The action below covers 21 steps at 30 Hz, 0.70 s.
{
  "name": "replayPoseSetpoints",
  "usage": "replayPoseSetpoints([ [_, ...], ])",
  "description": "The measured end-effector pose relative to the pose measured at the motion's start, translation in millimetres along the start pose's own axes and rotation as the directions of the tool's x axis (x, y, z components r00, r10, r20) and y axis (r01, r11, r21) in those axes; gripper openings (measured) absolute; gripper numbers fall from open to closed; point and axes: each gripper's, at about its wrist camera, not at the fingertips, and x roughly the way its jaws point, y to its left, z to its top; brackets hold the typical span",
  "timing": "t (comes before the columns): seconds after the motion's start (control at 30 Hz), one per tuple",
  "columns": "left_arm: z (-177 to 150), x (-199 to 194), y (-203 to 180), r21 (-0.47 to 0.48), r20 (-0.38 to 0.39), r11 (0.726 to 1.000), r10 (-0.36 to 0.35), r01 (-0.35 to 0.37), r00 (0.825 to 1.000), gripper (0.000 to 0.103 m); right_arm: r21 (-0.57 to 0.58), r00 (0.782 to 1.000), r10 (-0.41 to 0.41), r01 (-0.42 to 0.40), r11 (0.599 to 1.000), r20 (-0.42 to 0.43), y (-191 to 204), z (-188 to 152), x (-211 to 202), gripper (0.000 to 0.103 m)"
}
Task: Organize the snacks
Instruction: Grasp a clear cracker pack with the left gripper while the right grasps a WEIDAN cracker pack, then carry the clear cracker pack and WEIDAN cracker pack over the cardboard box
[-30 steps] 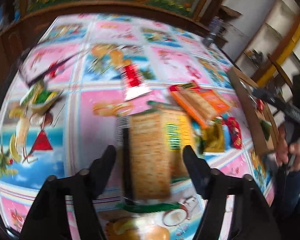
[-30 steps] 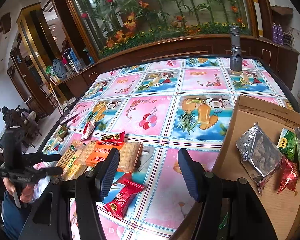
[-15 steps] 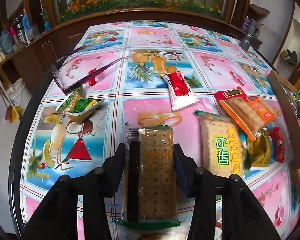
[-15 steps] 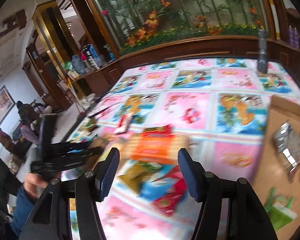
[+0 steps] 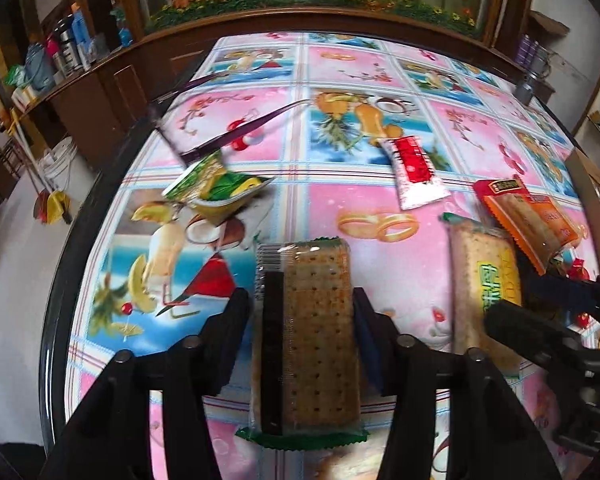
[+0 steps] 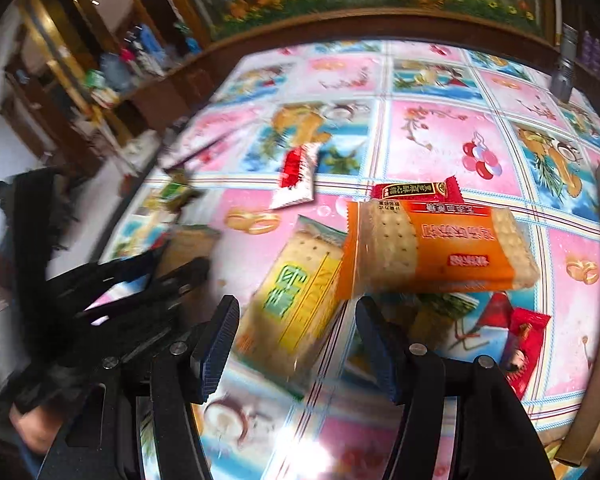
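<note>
— Fruit-print tablecloth (image 5: 380, 208), snacks scattered. Where is the cracker pack (image 5: 316, 332)?

— Between the left gripper (image 5: 300, 320) fingers, closed against its long sides; long axis runs straight ahead.

— And the right gripper (image 6: 296, 344)?

— Wide open, empty, poised over the yellow-label cracker pack (image 6: 296, 304), just right of the held one.

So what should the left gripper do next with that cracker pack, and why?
Probably lift it. The left gripper looks closed on the cracker pack, which still lies low over the table, and the right gripper is open over another pack.
</note>
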Motion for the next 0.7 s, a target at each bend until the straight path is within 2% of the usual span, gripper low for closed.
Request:
replayPoseSetpoints([
  [0.03,-0.4,0.2,1.9,-0.008,-0.001,1.000,0.005,-0.005,1.000,0.062,-0.011,1.000,-0.015,0.015,1.000,-0.004,2.3,2.9,4.6,0.065],
  [0.1,-1.0,0.6,9.1,-0.035,-0.003,0.999,0.009,-0.009,1.000,0.064,-0.077,0.996,-0.090,0.088,0.993,-0.026,13.3,5.2,19.2,0.065],
  [0.13,-1.8,0.3,10.7,-0.038,0.000,0.999,0.007,-0.007,1.000,0.065,-0.108,0.994,-0.100,0.096,0.989,-0.032,16.5,4.2,24.6,0.064],
  [0.2,-2.6,-0.3,9.5,-0.036,0.007,0.999,0.007,-0.007,1.000,0.062,-0.221,0.984,-0.177,0.174,0.959,0.007,24.2,-3.4,25.1,0.050],
  [0.23,-2.8,-1.6,7.0,-0.027,0.014,1.000,0.001,-0.001,1.000,0.051,-0.228,0.986,-0.168,0.165,0.959,0.006,20.8,-4.1,23.6,0.050],
  [0.27,-2.8,-3.0,3.8,-0.013,0.022,1.000,0.008,-0.007,1.000,0.045,-0.224,0.988,-0.155,0.152,0.963,0.003,14.9,-4.2,21.8,0.050],
  [0.37,-2.4,-3.2,0.8,-0.013,0.024,1.000,-0.008,0.009,1.000,0.045,-0.201,0.992,-0.127,0.127,0.971,0.013,-1.8,-3.4,14.5,0.050],
  [0.47,-0.6,-5.3,1.3,-0.048,0.031,0.993,-0.107,0.108,0.994,0.045,-0.189,0.998,0.001,0.010,0.982,0.060,-14.0,-4.5,1.5,0.050],
  [0.5,-0.1,-5.8,0.6,-0.059,0.036,0.989,-0.131,0.133,0.991,0.045,-0.190,0.994,0.060,-0.041,0.981,0.095,-18.8,-6.2,-4.9,0.050],
  [0.53,0.6,-6.2,-1.0,-0.068,0.048,0.987,-0.140,0.144,0.989,0.045,-0.188,0.989,0.081,-0.057,0.981,0.122,-19.8,-6.7,-7.9,0.050],
  [0.7,5.5,-6.2,-18.7,-0.111,0.099,0.978,-0.165,0.176,0.981,0.045,-0.120,0.972,0.131,-0.109,0.987,0.194,-43.5,2.9,-23.7,0.050],
])
